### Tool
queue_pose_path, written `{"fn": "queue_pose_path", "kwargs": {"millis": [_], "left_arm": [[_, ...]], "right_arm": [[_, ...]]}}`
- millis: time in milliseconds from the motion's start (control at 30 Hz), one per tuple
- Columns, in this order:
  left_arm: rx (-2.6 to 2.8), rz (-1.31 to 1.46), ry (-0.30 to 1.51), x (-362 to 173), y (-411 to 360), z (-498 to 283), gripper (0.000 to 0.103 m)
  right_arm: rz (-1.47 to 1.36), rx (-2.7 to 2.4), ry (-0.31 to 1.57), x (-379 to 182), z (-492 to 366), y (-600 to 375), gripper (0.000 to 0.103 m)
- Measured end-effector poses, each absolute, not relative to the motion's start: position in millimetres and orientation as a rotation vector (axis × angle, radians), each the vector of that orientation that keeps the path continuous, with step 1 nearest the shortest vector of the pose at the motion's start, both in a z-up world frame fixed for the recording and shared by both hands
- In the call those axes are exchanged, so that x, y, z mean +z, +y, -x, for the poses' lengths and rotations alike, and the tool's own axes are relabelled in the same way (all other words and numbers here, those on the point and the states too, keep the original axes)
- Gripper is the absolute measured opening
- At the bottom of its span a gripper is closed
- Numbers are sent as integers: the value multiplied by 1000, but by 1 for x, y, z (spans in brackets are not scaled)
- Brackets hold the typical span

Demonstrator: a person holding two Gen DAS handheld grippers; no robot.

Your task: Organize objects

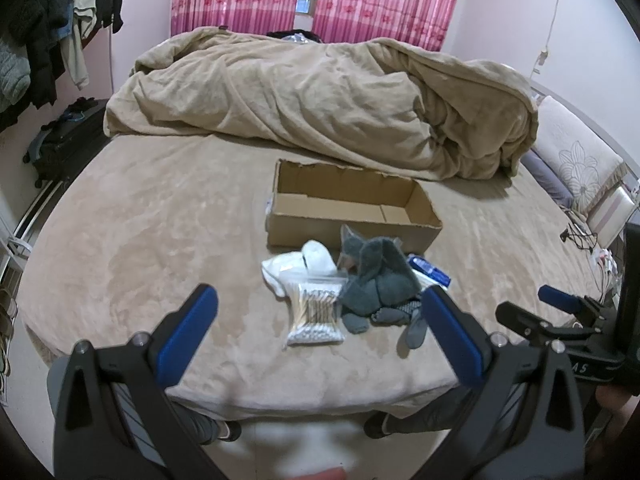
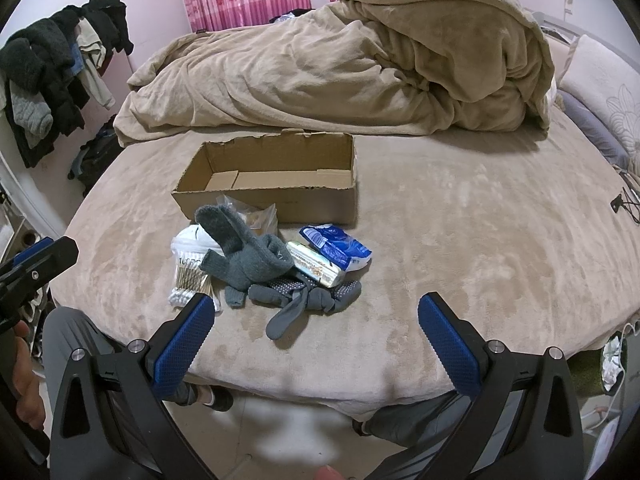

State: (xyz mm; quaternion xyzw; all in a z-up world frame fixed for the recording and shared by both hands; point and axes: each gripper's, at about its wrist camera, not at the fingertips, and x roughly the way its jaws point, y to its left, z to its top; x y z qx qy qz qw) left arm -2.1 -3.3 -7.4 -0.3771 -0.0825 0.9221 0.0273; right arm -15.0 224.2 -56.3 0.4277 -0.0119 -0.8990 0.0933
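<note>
The pile of small things is lying on the bed (image 1: 140,220) just ahead of both pairs of fingers, with the empty cardboard box (image 1: 352,236) sitting directly beyond it. From the left gripper (image 1: 320,312), the cotton swab bag (image 1: 316,316) is lying dead centre between the spread fingers, its long axis pointing away toward the box. From the right gripper (image 2: 312,320), the grey gloves (image 2: 256,268) are sitting ahead and slightly left. Both pairs of fingers are gaping wide, gripping nothing, touching nothing; the left looks nearer the swabs.
</note>
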Motion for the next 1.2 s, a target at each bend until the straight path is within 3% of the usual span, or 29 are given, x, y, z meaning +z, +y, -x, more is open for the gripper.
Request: {"fn": "queue_pose_path", "kwargs": {"millis": [767, 1200], "left_arm": [[2825, 1205, -262, -18, 1, 10, 102], [2747, 1370, -211, -92, 9, 55, 102]], "right_arm": [[-1292, -2665, -43, -66, 21, 227, 103], [-1374, -2683, -36, -102, 59, 244, 103]]}}
